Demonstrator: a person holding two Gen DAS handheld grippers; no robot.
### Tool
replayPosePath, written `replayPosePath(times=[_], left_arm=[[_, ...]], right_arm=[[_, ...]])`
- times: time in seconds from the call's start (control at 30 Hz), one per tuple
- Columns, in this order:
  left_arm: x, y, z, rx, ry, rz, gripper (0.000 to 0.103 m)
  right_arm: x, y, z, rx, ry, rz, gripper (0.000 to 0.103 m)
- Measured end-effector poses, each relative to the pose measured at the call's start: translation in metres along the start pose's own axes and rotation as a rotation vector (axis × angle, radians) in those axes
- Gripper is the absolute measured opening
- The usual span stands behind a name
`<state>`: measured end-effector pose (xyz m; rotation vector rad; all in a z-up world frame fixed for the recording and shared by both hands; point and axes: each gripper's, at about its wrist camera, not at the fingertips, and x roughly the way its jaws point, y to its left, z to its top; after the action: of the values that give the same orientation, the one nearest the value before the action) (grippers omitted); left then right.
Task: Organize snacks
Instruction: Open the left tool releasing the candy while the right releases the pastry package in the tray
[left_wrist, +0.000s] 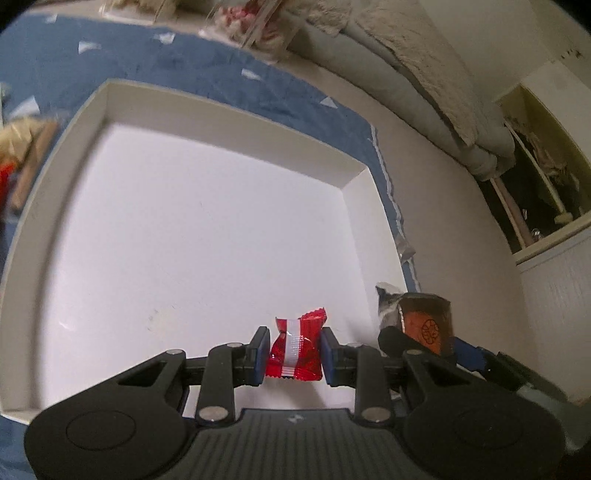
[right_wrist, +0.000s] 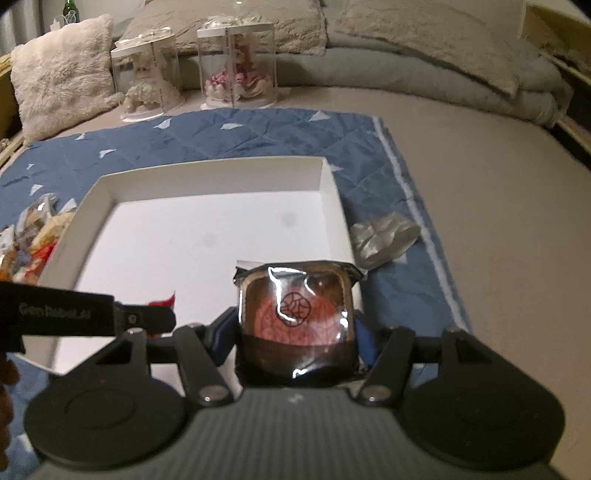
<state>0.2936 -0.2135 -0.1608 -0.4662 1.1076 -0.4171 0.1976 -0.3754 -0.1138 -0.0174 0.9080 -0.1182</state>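
Note:
A red candy with a white stripe (left_wrist: 294, 350) sits pinched between the blue pads of my left gripper (left_wrist: 294, 352), which is shut on it low over the near part of the white box (left_wrist: 107, 107). My right gripper (right_wrist: 295, 332) is shut on a dark brown wrapped cake with a pink centre and a round logo (right_wrist: 295, 314), above the white box's (right_wrist: 325, 177) near right corner. That cake (left_wrist: 424, 325) also shows in the left wrist view, just right of the left gripper. The left gripper's side (right_wrist: 92, 314) and a scrap of red candy (right_wrist: 164, 301) appear in the right wrist view.
The box lies on a blue quilted mat (right_wrist: 221, 140) on a beige bed. A pile of wrapped snacks (right_wrist: 33, 236) lies left of the box; a silver wrapper (right_wrist: 384, 236) lies to its right. Two clear display cases (right_wrist: 236, 62) and pillows stand at the back.

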Motion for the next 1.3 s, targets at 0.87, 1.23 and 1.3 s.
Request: replayPosePath(times=[0.87,1.23,1.3], left_arm=[[-0.001,-0.004,-0.005,0.018,0.069,0.094,0.068],[-0.040,-0.006,-0.016,0.116,0.038,0.180,0.083],[-0.046,-0.007,-0.018,0.127,0.034,0.183,0.093]], right_arm=[[-0.012,-0.027,-0.013,0.090,0.068,-0.011,0.073],[-0.045,-0.034,-0.019,0.124,0.012,-0.006,0.081],[-0.051,-0.034,-0.021,0.129,0.005,-0.008,0.085]])
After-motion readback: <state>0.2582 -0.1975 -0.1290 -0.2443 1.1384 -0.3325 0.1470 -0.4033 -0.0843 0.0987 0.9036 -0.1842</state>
